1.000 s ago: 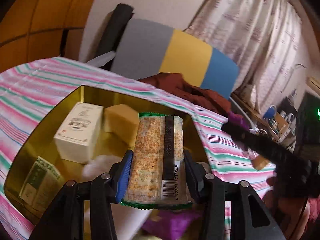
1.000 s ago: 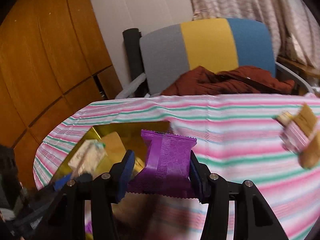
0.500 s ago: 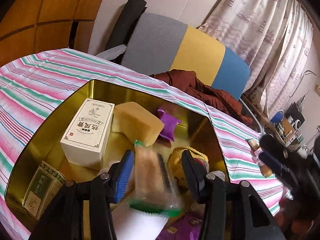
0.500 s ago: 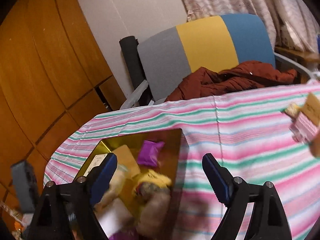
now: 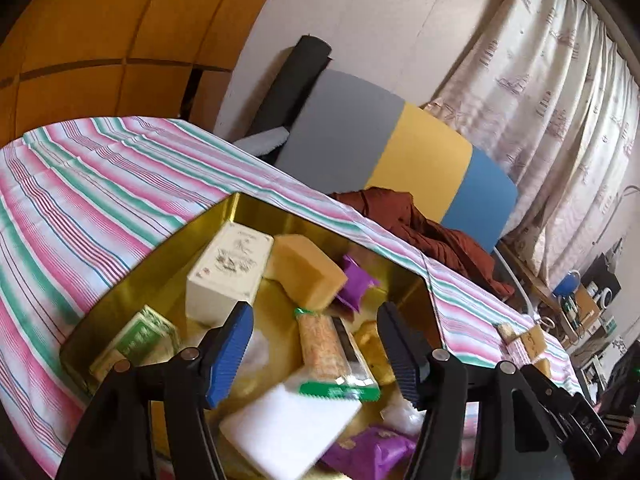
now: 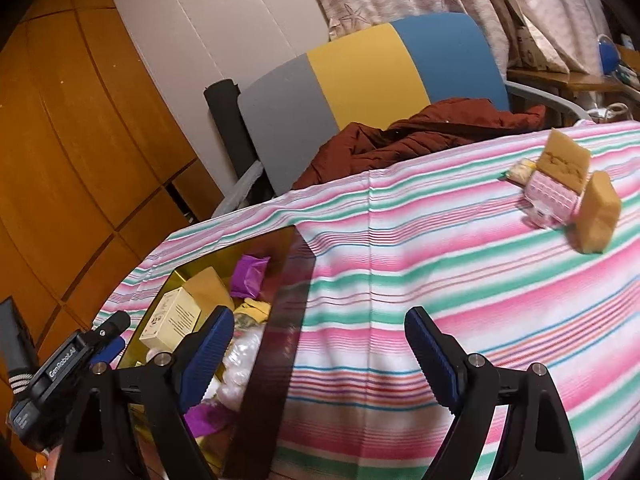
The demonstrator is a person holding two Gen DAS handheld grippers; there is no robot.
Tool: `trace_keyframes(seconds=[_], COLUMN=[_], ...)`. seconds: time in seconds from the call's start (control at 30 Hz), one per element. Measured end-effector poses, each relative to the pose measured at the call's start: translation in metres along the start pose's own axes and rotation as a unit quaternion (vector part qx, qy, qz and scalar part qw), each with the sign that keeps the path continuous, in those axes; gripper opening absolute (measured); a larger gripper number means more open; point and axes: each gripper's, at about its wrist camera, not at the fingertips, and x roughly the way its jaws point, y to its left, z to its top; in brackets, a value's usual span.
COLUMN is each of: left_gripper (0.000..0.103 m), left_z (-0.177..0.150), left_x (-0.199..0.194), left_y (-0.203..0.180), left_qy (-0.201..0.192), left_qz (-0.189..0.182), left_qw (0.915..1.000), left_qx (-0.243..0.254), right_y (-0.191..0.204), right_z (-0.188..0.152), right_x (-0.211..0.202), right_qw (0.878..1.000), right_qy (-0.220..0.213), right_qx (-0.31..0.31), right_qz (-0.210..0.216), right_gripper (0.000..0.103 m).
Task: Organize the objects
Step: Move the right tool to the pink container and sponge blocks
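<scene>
A gold tin [image 5: 132, 280] lies on the striped tablecloth, filled with a white box [image 5: 228, 268], a yellow block [image 5: 308, 276], a purple packet [image 5: 356, 280], a green box [image 5: 136, 340], a white pad [image 5: 288, 428] and more. The cracker packet [image 5: 332, 352] rests on the pile, free of my left gripper [image 5: 316, 352], whose jaws are opening above it. My right gripper [image 6: 320, 356] is open and empty over the tin's right wall [image 6: 280, 320]. The purple packet [image 6: 250, 276] lies inside the tin.
Loose snacks [image 6: 560, 196] lie on the cloth [image 6: 440, 264] at the far right, among them a pink packet and tan blocks. A grey, yellow and blue chair [image 6: 360, 72] with a rust-red jacket [image 6: 420, 132] stands behind the table.
My left gripper let go of the cracker packet, which dropped onto the pile in the tin. My right gripper released the purple packet into the tin, opened wide and shifted right.
</scene>
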Motion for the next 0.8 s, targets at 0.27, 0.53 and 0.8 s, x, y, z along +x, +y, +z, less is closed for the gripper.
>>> trace_keyframes(seconds=[0.27, 0.53, 0.8], left_gripper=[0.065, 0.065, 0.065], left_z=[-0.022, -0.05, -0.078], left_x=[-0.002, -0.002, 0.0], left_y=[-0.048, -0.096, -0.134], left_qy=[0.03, 0.071, 0.118], left_qz=[-0.051, -0.101, -0.149], left_qw=[0.9955, 0.982, 0.9629], left_qx=[0.075, 0.143, 0.192], right_y=[-0.012, -0.042, -0.086], right_z=[-0.006, -0.01, -0.017], right_x=[-0.01, -0.016, -0.021], right_qw=[1.0, 0.999, 0.995], right_qy=[0.0, 0.007, 0.021], right_qx=[-0.008, 0.01, 0.032], right_qz=[-0.02, -0.051, -0.092], right_gripper=[0.088, 0.088, 0.088])
